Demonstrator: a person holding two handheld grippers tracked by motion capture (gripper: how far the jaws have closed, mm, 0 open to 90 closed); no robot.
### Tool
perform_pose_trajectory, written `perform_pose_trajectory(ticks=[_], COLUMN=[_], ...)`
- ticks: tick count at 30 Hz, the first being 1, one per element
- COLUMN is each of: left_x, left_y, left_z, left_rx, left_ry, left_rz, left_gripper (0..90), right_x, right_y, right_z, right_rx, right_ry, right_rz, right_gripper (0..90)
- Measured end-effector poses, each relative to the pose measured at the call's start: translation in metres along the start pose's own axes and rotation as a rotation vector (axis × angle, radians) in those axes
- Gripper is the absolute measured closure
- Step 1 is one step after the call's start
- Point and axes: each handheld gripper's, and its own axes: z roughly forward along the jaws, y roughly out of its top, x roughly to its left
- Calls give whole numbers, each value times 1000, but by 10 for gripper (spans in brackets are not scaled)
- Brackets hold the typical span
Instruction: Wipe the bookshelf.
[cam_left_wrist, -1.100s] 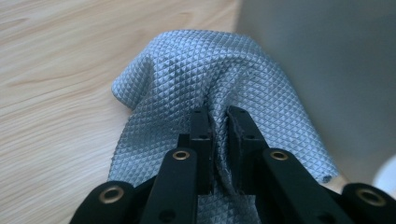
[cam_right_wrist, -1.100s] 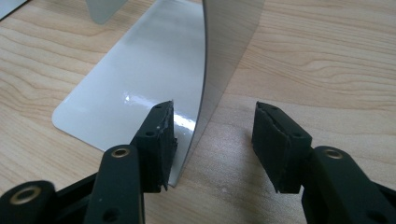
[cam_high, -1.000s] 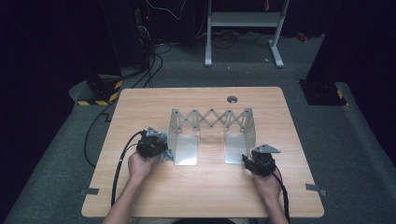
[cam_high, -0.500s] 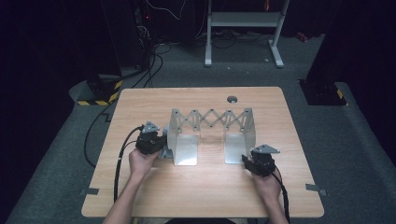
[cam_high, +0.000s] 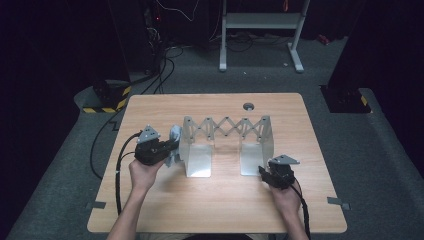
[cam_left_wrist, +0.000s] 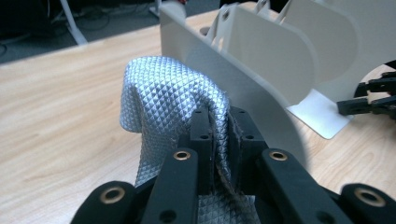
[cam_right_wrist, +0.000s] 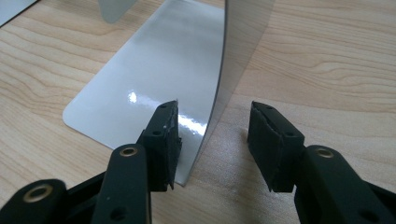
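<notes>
High view shows a pale wooden tabletop (cam_high: 220, 210) with a white metal rack (cam_high: 227, 142) standing near its middle: two upright end plates joined at the back by a zigzag scissor lattice, each plate with a flat foot lying toward the person. No brand, label or writing can be read on anything.

Left claw (cam_high: 167, 148) sits just outside the rack's left end plate, pressed together on a silvery-grey cloth (cam_high: 174, 145). Left gripper view shows that cloth (cam_left_wrist: 168, 102) closely: a quilted surface of small raised diamonds with a dull metallic sheen, bunched and humped above the jaws, its folded edge pinched between them, right beside the white plate (cam_left_wrist: 243, 70); whether cloth and plate touch cannot be told.

Right claw (cam_high: 263, 172) rests at the near corner of the rack's right end. Right gripper view shows its jaws spread, one on each side of the thin upright plate edge (cam_right_wrist: 219, 79), the glossy foot (cam_right_wrist: 144, 84) lying flat on the wood.
</notes>
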Motion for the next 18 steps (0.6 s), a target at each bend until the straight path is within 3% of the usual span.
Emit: perform_pose_trajectory(ticks=[4,10,15,18], left_x=[-3,-4,-5,-2], left_y=[1,-6,-16,-24], left_z=[-8,-15,-17,-14], left_rx=[-1,-8,15,35], left_ry=[-4,-16,-6,-9], left_rz=[5,-24,-11,-30], left_gripper=[813,813,814,814], right_x=[0,0,0,0], right_y=[0,0,0,0], right_z=[0,0,0,0], right_rx=[0,0,0,0], right_ry=[0,0,0,0], right_rz=[0,-2,-3,-2], right_gripper=[536,535,534,533])
